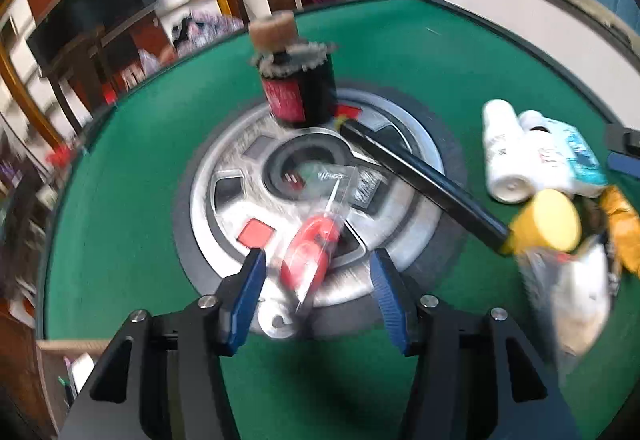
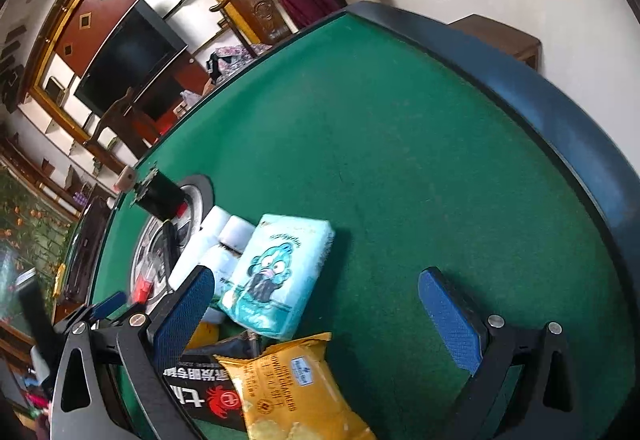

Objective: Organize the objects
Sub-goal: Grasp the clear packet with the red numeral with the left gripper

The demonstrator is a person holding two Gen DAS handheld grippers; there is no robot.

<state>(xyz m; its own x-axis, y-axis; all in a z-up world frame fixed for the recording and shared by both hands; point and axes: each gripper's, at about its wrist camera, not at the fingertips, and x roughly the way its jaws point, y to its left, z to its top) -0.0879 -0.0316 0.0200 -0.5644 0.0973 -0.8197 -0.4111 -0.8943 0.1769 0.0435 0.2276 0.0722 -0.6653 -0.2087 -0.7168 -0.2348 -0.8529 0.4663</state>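
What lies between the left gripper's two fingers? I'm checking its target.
In the left wrist view, the red-handled tool in clear packaging lies between the open left gripper fingers, on the silver disc.

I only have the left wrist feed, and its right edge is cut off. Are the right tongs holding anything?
Observer: No. The right tongs are wide open and gripping nothing.
Operator: What is the orange-yellow thing at my right edge?
Observer: A yellow cracker packet. It lies partly over a black packet with white characters and a red logo.
Operator: And the pale blue pack by the white bottles?
Observer: The blue pack has a cartoon face printed on its front. It rests against the white bottles.
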